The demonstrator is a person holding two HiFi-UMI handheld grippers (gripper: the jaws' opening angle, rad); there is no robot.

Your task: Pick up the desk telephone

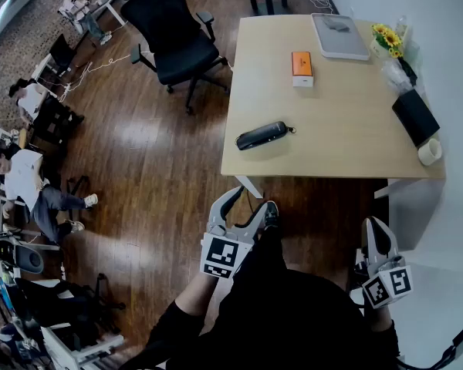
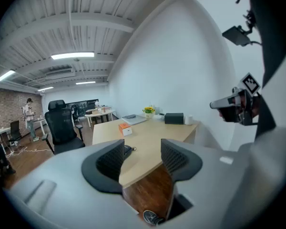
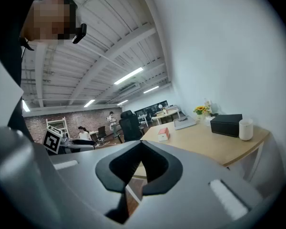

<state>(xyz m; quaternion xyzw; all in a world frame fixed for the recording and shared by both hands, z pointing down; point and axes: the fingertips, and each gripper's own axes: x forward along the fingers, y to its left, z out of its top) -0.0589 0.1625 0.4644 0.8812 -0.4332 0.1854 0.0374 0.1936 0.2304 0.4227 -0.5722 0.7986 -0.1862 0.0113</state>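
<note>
Both grippers are short of the table (image 1: 347,141), low over the wooden floor (image 1: 154,153) in front of my operator's dark clothing.

Left gripper (image 1: 251,201): jaws stand wide apart with nothing between them. Its own view looks through the gap at the table's near corner and the floor below. It holds nothing.

Right gripper (image 1: 373,227): jaws are closed tip to tip. Its own view shows the 2 dark pads meeting at the front with only a hollow behind them. It holds nothing.

Desk telephone (image 1: 262,136): a black oblong piece lying flat on the tabletop near the front-left corner, its long side angled slightly to the table edge. It is well apart from both grippers and touches no other item. In the left gripper view it shows just past that gripper's left-hand jaw.

Other items on the table:
- 1 orange box (image 1: 302,68) mid-table, beyond the telephone.
- 1 closed grey laptop (image 1: 339,35) at the far edge.
- yellow flowers (image 1: 387,38) beside the laptop, toward the wall.
- 1 black box (image 1: 414,116) along the right edge.
- 1 white cup (image 1: 430,152) at the front-right corner.

1 black office chair (image 1: 174,37) stands off the table's far-left side. Seated people (image 1: 23,176) are far left.
</note>
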